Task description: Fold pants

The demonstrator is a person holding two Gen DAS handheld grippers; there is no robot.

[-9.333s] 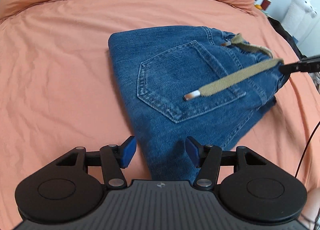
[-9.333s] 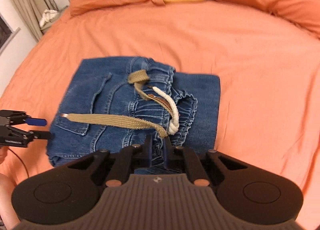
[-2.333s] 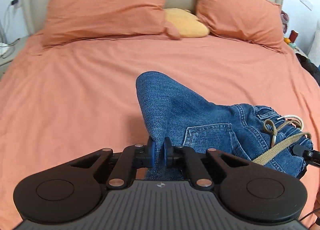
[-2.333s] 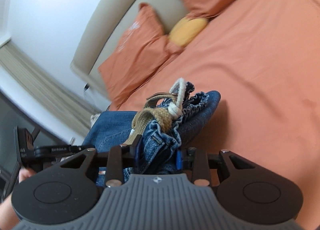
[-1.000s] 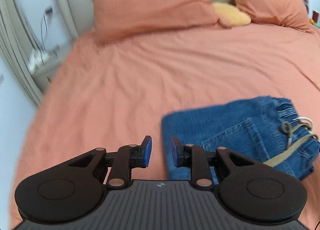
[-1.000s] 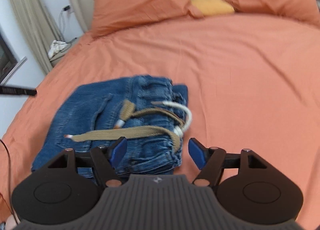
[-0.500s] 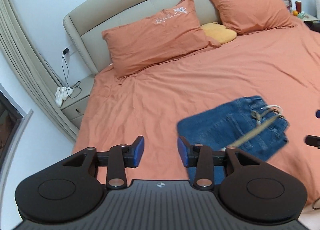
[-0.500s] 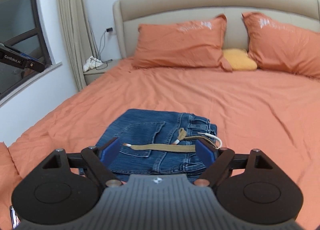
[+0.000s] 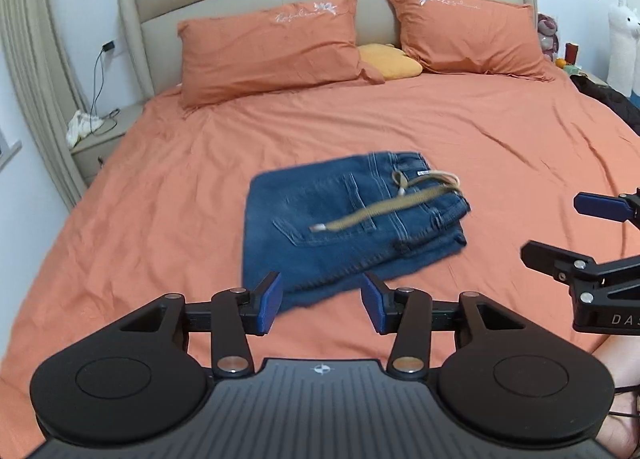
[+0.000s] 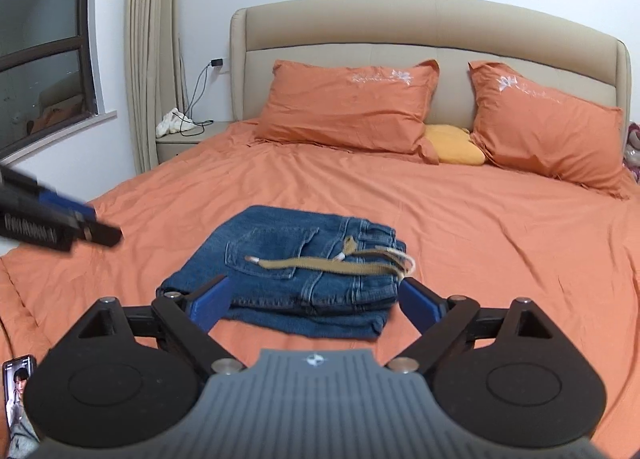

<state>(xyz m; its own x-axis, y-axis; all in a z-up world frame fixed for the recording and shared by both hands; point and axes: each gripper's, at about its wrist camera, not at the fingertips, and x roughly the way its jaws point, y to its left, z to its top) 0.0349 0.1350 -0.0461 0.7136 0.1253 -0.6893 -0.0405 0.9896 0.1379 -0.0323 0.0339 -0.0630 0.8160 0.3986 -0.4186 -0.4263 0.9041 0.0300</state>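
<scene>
The blue denim pants (image 9: 340, 227) lie folded in a compact stack on the orange bed (image 9: 160, 199), back pocket up, with a tan drawstring (image 9: 384, 211) across the top. They also show in the right wrist view (image 10: 296, 271). My left gripper (image 9: 322, 305) is open and empty, held back from the stack's near edge. My right gripper (image 10: 316, 301) is wide open and empty, also back from the stack; it also shows at the right edge of the left wrist view (image 9: 576, 231).
Two orange pillows (image 9: 272, 43) and a yellow cushion (image 9: 390, 61) lie at the headboard. A nightstand (image 10: 188, 137) with a cable stands at the bed's left. A phone (image 10: 18, 387) lies at the lower left. Dark clothing (image 9: 612, 99) sits at the right.
Both grippers let go of the pants and pulled back and up from the bed. The folded stack now lies still and farther away in both views.
</scene>
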